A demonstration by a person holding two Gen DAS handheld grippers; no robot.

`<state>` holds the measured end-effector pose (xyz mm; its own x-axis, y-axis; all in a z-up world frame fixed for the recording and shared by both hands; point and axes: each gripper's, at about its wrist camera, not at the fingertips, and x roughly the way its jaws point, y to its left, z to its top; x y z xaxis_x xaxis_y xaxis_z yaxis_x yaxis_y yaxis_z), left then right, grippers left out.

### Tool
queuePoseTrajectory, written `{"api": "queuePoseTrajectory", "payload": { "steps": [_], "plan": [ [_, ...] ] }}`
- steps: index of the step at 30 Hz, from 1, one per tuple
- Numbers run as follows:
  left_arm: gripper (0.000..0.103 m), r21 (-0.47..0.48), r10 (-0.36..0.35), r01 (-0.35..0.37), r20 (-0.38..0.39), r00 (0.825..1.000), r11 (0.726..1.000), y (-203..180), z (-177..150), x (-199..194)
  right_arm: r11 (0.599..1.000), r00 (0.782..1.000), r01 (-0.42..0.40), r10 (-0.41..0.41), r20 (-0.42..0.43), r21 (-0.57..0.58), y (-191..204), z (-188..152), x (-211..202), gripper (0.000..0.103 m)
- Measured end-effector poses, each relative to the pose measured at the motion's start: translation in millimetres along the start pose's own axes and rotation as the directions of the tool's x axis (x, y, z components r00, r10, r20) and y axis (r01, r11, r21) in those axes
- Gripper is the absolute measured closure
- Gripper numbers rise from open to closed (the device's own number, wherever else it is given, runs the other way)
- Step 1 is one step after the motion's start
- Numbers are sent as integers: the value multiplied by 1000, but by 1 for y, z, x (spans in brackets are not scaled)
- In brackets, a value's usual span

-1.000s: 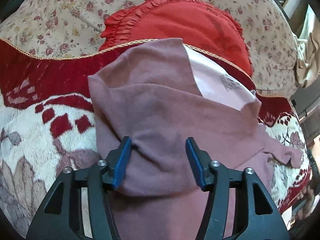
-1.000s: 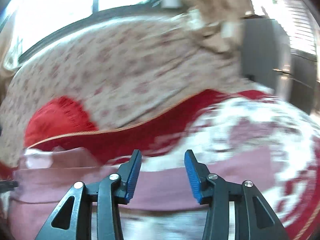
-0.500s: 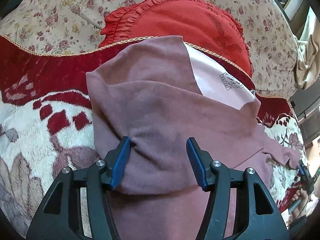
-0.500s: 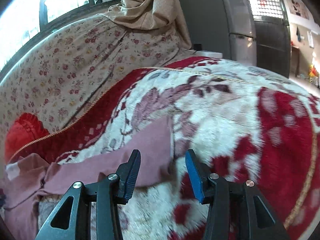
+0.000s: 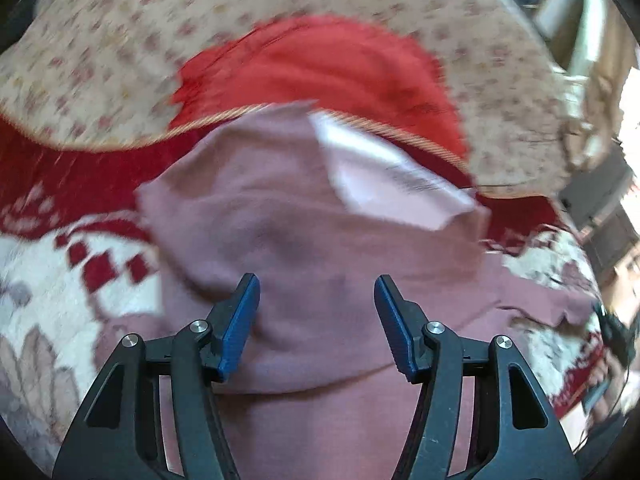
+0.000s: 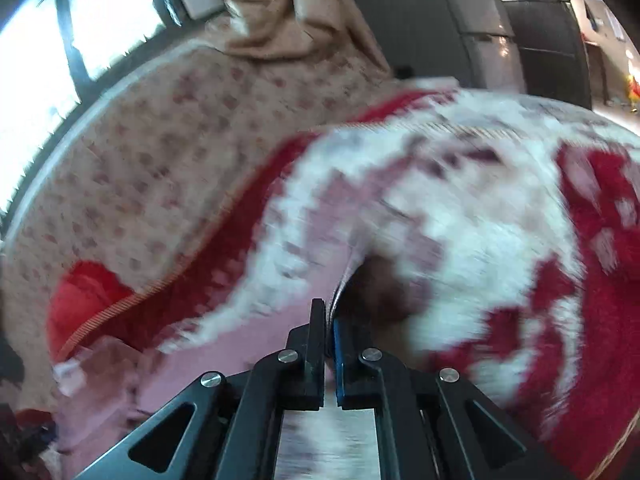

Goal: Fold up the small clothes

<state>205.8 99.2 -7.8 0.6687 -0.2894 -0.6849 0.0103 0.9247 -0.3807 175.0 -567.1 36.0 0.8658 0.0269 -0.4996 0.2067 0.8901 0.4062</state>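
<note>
Plush red-and-white blanket [image 6: 500, 208] covers the bed, with a floral sheet [image 5: 120, 40] and a frilled red cushion [image 5: 340, 68] behind it. Spread across the blanket lies the mauve garment [image 5: 280, 220], a soft, matte knit; one layer is doubled over so its paler inside and a printed label show near the cushion. The left hand-held gripper [image 5: 316, 316] stands about half open over the folded bulge, pads either side of it and not pinching, probably steadying the body. The right hand-held gripper [image 6: 329, 330] has just been closing and is now clamped on a thin edge of the garment's far end, likely to carry it over for the next fold
</note>
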Motion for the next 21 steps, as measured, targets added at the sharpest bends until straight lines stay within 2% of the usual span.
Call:
{"api": "queuePoseTrajectory", "payload": {
  "steps": [2,4,8,10,11,12,15,18,21],
  "plan": [
    [44,41,-72,72,11,997,997,-14,-2,-3,994,994,-106,107,19,-33,40,1,-4,100],
    [44,62,-155,156,-8,988,986,-26,-6,-1,974,977,-210,212,19,-87,86,-4,-3,100],
    [44,86,-269,274,-69,961,958,-44,-14,6,889,907,-419,418,-47,-182,189,-30,10,100],
    [44,64,-326,332,-88,941,941,-44,-15,7,829,860,-510,494,-125,-232,241,-53,22,100],
    [44,50,-339,344,-85,937,938,-42,-13,6,800,840,-543,514,-173,-255,265,-68,29,100],
    [44,28,-351,354,-74,933,935,-38,-12,4,775,821,-571,525,-226,-272,286,-85,38,100],
    [33,-60,-354,352,-39,934,934,-21,-6,2,731,790,-603,493,-366,-318,332,-137,62,100],
    [32,-144,-374,366,-29,927,919,-12,-4,5,718,779,-604,439,-449,-346,356,-177,77,100],
    [31,-192,-396,379,-60,916,906,-12,-2,15,689,779,-602,398,-484,-404,370,-204,81,100]
  ]
}}
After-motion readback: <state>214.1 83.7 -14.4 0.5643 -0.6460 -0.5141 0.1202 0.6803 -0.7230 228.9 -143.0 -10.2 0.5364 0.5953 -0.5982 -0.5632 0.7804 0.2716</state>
